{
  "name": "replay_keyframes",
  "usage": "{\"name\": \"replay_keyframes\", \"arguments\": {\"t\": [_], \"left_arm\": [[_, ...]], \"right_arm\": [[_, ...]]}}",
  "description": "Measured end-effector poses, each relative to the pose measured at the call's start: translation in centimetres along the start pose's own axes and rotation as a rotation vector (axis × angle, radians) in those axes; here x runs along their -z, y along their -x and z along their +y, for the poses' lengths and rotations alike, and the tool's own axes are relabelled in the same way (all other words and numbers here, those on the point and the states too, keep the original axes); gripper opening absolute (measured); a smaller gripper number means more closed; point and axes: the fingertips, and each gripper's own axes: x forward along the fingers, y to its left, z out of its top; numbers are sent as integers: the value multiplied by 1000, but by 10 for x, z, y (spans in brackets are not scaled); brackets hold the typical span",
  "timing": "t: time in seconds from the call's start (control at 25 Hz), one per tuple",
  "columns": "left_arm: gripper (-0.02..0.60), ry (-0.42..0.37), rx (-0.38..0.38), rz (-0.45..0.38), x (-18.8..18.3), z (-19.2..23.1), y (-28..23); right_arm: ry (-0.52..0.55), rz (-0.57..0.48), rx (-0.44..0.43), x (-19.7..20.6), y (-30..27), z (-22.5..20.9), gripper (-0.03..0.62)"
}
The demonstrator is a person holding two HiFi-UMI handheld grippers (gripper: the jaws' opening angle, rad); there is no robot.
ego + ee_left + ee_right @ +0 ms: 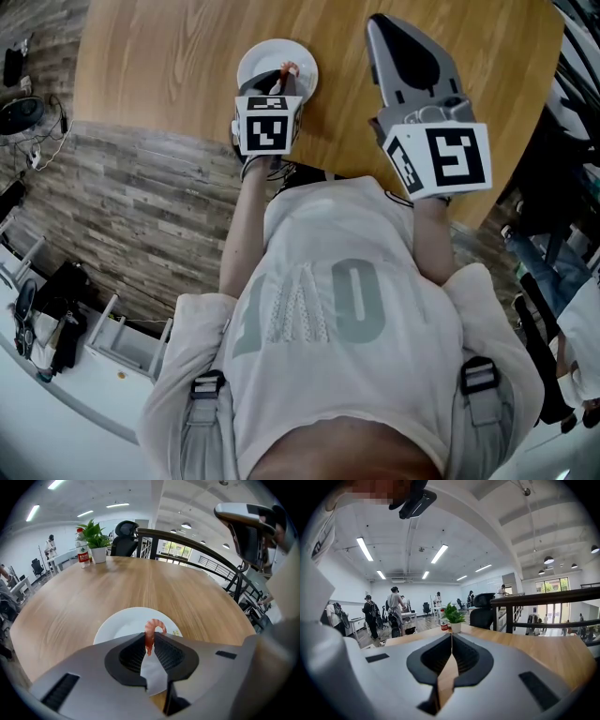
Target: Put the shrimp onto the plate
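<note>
Overhead, from the head view: left gripper [281, 80] over plate [255, 64], shrimp [289, 68] at its tips; right gripper [375, 22] off to the side.

Left gripper view adds what overhead hides: fingers [133, 653] pinching shrimp's tail over plate.

Right gripper view: fingers [436, 658] pressed together, empty.

Could bounce off plate if released too high.

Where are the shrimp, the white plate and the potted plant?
shrimp [149, 637], left gripper view, on its straight orange body.
white plate [124, 623], left gripper view, on its bare left part.
potted plant [95, 533], left gripper view, on its leaves.
</note>
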Motion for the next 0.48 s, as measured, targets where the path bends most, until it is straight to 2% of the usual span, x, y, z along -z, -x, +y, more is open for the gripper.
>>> {"name": "replay_keyframes", "arguments": {"t": [0.48], "left_arm": [[63, -1, 2, 19, -4, 1, -7]], "right_arm": [[-5, 10, 44, 4, 2, -18, 21]]}}
